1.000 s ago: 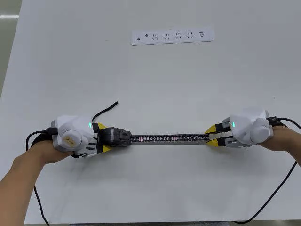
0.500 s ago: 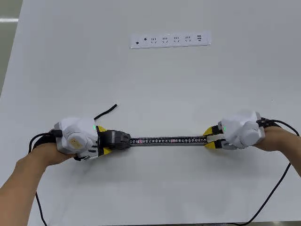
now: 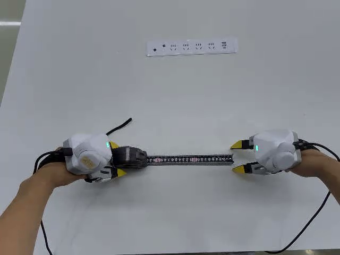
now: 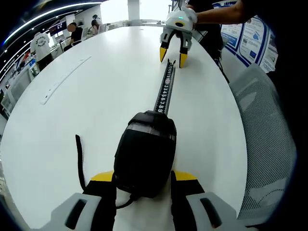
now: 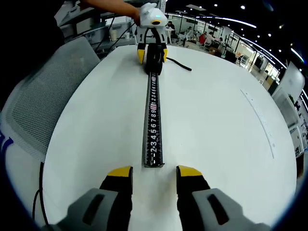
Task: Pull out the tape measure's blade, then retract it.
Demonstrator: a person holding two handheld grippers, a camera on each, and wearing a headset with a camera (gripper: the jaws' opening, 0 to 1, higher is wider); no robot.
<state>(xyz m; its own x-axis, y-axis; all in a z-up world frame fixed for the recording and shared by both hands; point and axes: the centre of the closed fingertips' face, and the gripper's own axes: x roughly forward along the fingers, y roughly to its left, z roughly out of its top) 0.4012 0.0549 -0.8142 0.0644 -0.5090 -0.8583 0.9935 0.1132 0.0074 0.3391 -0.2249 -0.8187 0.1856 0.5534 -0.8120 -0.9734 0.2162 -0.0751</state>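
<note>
1. The left gripper (image 3: 118, 158) squeezes the black tape measure (image 3: 133, 156), at 9 o'clock on the table (image 3: 175, 95).
2. Its blade (image 3: 188, 159) lies flat toward 3 o'clock, where the right gripper (image 3: 234, 157) gapes, holding nothing.
3. The blade looks thin and springy; pinch its tip.

The light is bright and even, coming from above; long ceiling lamps (image 5: 231, 21) glow at the top of the right gripper view; the white table (image 3: 175, 95) shines a little, with soft glare; the black tape measure case (image 3: 130, 156) throws only a small, faint shadow; the head view is sharp; both gripper views bend at the edges, where far things look fuzzy.
</note>
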